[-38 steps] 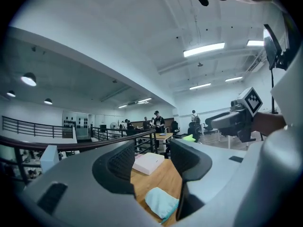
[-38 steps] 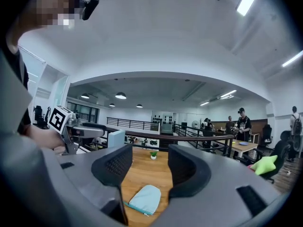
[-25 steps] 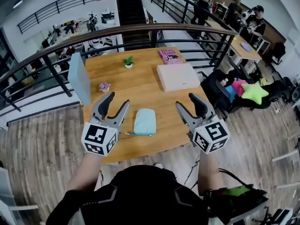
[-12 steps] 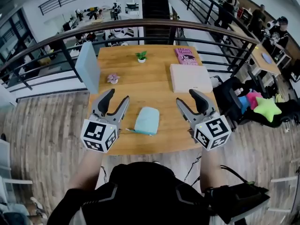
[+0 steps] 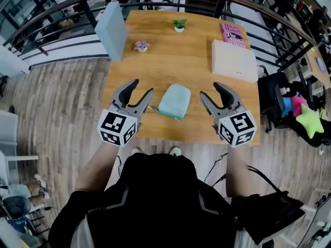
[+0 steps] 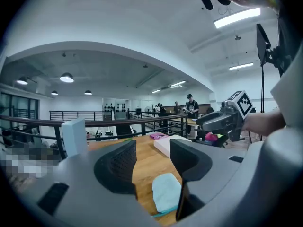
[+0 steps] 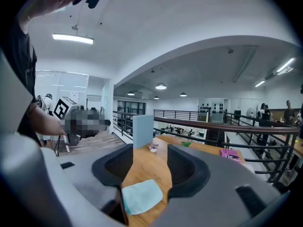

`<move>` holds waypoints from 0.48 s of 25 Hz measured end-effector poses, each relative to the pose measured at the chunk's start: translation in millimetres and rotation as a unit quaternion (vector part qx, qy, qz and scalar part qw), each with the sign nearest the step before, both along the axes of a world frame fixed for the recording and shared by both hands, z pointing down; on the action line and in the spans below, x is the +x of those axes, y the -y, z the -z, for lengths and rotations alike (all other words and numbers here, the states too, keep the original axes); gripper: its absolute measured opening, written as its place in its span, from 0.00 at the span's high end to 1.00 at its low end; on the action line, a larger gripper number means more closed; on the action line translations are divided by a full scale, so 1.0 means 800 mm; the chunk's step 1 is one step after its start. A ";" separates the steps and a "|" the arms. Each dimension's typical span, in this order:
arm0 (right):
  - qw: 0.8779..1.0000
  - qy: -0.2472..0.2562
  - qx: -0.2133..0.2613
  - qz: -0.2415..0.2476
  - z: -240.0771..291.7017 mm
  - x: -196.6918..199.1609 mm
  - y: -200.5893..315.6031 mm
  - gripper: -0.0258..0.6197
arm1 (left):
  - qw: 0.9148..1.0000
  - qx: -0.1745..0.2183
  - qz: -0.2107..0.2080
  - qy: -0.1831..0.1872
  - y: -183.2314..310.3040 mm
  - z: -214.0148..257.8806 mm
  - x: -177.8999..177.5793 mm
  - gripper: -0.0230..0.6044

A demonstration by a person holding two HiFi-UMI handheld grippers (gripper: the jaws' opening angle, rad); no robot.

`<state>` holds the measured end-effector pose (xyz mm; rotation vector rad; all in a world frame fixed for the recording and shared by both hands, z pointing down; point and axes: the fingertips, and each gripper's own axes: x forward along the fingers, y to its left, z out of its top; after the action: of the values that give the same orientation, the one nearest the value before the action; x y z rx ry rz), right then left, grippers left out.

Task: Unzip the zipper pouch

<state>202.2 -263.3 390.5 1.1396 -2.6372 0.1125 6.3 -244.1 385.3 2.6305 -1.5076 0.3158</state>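
Right now my left gripper (image 5: 143, 87) and right gripper (image 5: 210, 90) hang with jaws wide apart, holding nothing, either side of the pale blue zipper pouch (image 5: 175, 99) lying flat on the counter (image 5: 181, 56). In both gripper views my own jaws cover its near end; its zipper is too small to trace.

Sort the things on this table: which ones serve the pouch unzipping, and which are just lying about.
For the job: zipper pouch; left gripper and right gripper, both open and empty.

Lying about: white box; pink book; potted plant; small pink ornament; upright light blue board.
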 end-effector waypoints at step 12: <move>0.991 -0.062 -0.082 0.087 -0.163 -0.034 -0.009 0.62 | 0.992 -0.124 0.017 0.007 -0.028 -0.153 0.010 0.59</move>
<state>174.8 -256.1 521.2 0.8326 -2.5491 0.2136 14.5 -222.0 507.7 2.4126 -1.4135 0.4854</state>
